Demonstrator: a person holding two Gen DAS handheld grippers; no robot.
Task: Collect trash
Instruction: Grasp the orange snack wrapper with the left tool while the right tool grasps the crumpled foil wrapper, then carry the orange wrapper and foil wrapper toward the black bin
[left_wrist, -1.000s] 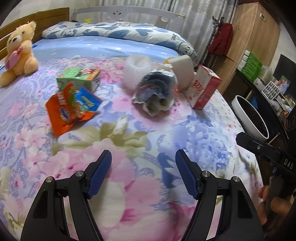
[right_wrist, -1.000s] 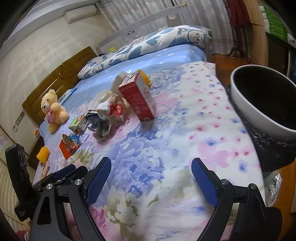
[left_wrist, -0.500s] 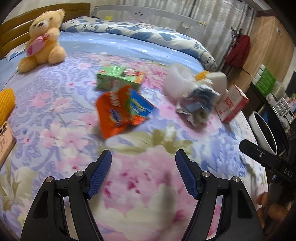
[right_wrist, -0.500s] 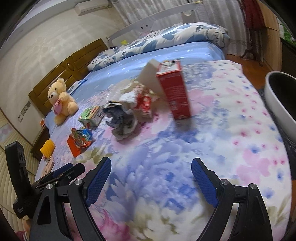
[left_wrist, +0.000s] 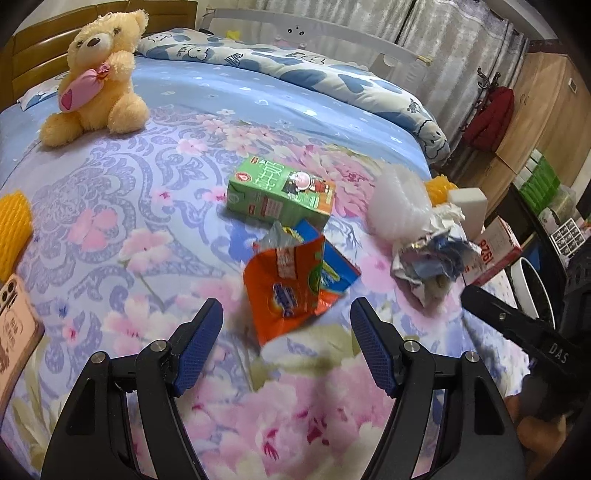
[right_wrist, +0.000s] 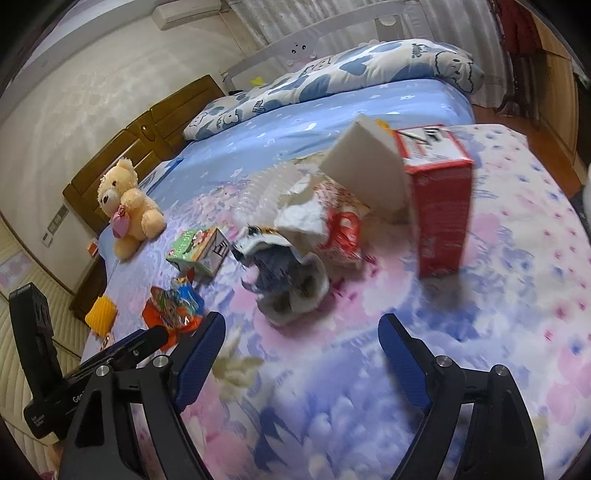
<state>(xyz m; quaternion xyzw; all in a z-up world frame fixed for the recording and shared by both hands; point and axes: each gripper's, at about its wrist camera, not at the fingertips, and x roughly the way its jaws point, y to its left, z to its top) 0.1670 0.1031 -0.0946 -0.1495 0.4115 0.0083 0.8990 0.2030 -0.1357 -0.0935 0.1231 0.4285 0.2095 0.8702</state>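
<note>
Orange wrapper (left_wrist: 291, 291) just ahead of left tool (left_wrist: 286, 345)

Trash-strewn floral bed (left_wrist: 110, 229)

Even indoor light, soft shadows, heavy fisheye bending with dark corners, motion blur in right view.

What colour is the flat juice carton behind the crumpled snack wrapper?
Green juice carton; clearest in left wrist view.
</note>
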